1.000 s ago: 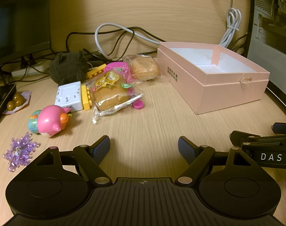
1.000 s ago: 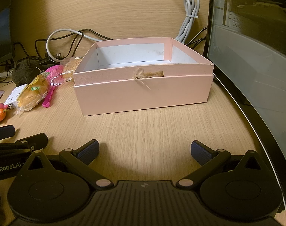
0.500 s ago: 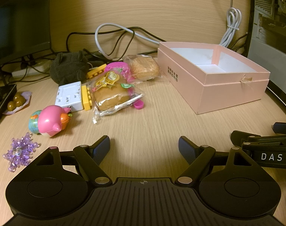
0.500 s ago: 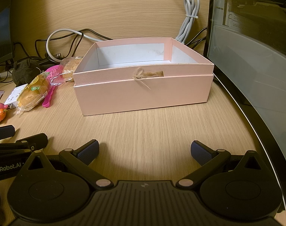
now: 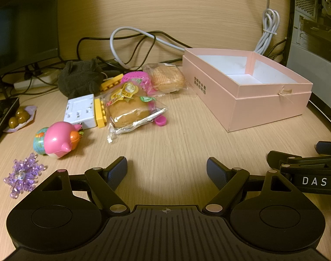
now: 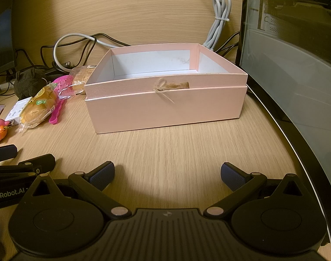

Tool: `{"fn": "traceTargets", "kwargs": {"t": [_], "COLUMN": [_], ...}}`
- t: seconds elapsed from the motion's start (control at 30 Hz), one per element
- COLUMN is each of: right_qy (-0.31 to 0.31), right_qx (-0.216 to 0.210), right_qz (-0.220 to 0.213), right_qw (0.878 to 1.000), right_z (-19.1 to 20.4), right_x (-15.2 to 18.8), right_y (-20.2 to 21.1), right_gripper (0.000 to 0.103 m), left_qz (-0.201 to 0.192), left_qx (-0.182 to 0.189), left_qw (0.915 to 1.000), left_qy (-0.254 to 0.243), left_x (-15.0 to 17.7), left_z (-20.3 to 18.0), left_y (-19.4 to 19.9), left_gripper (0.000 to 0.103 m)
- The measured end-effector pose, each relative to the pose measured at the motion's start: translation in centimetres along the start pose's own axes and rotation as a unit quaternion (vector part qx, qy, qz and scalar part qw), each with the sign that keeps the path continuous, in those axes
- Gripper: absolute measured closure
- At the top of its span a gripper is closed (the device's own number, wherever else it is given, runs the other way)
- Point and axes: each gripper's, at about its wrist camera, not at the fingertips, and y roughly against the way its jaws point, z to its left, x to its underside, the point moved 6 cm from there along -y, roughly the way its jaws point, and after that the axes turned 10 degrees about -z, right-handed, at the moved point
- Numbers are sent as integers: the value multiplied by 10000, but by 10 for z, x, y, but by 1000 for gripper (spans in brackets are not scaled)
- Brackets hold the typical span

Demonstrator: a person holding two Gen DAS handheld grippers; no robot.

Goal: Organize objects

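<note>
pink box (image 6: pixel 165 108) sits on the tabletop (image 6: pixel 176 152) just ahead of my right gripper (image 6: pixel 166 174), with toys and wrapped bread (image 5: pixel 128 111) piled left of it, ahead of my left gripper (image 5: pixel 166 169). both sets of jaws are spread wide, grasping nothing.

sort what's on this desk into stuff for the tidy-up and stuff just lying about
For the job: open pink cardboard box; wrapped bun; pink plastic pig toy; purple crystal ornament.

Just lying about: grey coiled cable; dark monitor; computer tower.
</note>
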Motion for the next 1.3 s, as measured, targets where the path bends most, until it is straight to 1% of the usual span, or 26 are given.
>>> {"fn": "traceTargets", "kwargs": {"t": [0.3, 0.4, 0.47, 0.5, 0.6, 0.7, 0.77, 0.83, 0.93, 1.07, 1.17, 1.27, 1.3], "right_qy": [-1, 2, 15, 16, 99, 166, 170, 174, 176, 166, 161, 156, 157], "right_qx": [0, -11, -71, -93, -201, -295, -297, -292, -292, -281, -278, -267, -269], "right_qz": [-1, -2, -6, 8, 206, 356, 403, 415, 441, 416, 407, 401, 402], "right_qw": [10000, 10000, 10000, 10000, 9995, 9988, 9986, 9986, 9984, 9986, 9987, 9987, 9987], "right_z": [0, 0, 1, 1, -4, -2, 0, 0, 0, 0, 0, 0, 0], "right_x": [0, 0, 1, 1, -5, -6, -5, -5, -6, -6, -7, -7, -7], "right_y": [0, -1, -2, -2, -2, -5, -7, -7, -8, -8, -8, -7, -7], "right_gripper": [0, 0, 0, 0, 0, 0, 0, 0, 0, 0, 0, 0, 0], "left_qz": [-20, -78, -48, -64, -309, -637, -614, -446, -292, -196, -37, 224, 246], "left_qx": [41, 308, 390, 375, 63, -386, -699, -993, -1152, -1273, -1310, -1107, -1001], "left_qw": [10000, 9994, 9992, 9992, 9994, 9969, 9954, 9936, 9915, 9908, 9909, 9933, 9944], "left_qy": [57, 159, 93, 78, 121, 238, 213, 307, 523, 411, 317, 249, 252], "left_x": [0, 0, 0, -2, -15, -38, -51, -59, -63, -63, -59, -50, -48], "left_z": [0, 7, 10, 14, 41, 87, 120, 152, 190, 217, 227, 227, 226], "left_y": [-2, 7, 13, 18, 35, 43, 33, 15, -12, -39, -57, -73, -76], "left_gripper": [20, 22, 24, 24, 24, 24, 24, 24, 24, 24, 24, 24, 21]}}
